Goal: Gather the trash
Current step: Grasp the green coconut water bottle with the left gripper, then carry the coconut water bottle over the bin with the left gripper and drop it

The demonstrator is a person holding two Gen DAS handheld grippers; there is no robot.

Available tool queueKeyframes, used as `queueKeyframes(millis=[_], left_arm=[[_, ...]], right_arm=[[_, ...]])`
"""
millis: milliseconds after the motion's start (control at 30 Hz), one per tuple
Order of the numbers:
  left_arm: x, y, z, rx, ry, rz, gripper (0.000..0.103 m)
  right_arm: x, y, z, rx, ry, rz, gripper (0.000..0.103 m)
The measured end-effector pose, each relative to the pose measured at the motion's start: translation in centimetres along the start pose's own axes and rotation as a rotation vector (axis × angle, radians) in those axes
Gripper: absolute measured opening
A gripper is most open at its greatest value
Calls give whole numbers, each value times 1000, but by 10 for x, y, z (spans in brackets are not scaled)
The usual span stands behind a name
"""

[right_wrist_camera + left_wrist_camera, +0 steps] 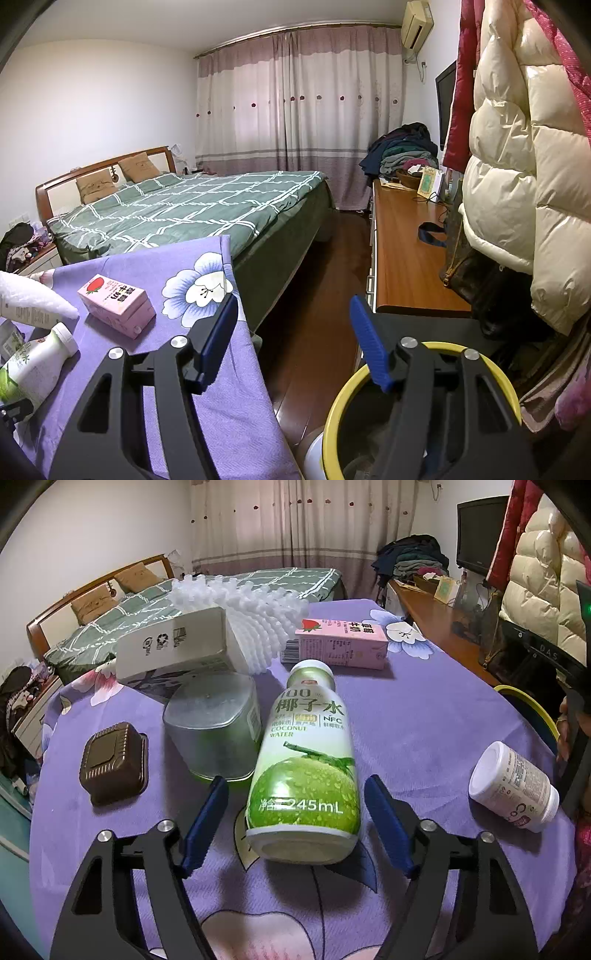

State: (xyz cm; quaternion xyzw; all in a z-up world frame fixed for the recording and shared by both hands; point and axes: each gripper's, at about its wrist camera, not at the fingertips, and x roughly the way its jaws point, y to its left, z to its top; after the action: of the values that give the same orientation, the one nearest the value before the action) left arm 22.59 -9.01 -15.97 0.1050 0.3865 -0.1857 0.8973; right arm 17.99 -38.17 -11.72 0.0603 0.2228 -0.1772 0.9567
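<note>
Lying: 2 bottles (303,764), 1 carton (341,642)

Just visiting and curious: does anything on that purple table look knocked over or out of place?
Yes. The coconut water bottle lies on its side between the left tool's open fingers, and the small white bottle near the table's right edge is tipped over too. The pink milk carton lies flat. Nothing looks spilled.

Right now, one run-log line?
left gripper: open, straddling coconut water bottle | right gripper: open, empty, above yellow-rimmed bin
</note>
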Motion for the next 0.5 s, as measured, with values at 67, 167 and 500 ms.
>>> queueKeyframes(millis=[67,167,500], left_arm=[[1,0,1,3,2,6,62],[-1,-2,1,10,0,-3,52],[-49,-23,5,60,-91,-22,52]], right_arm=[[0,0,0,1,0,0,60],[0,0,0,2,-1,2,61],[0,1,0,4,-3,4,61]])
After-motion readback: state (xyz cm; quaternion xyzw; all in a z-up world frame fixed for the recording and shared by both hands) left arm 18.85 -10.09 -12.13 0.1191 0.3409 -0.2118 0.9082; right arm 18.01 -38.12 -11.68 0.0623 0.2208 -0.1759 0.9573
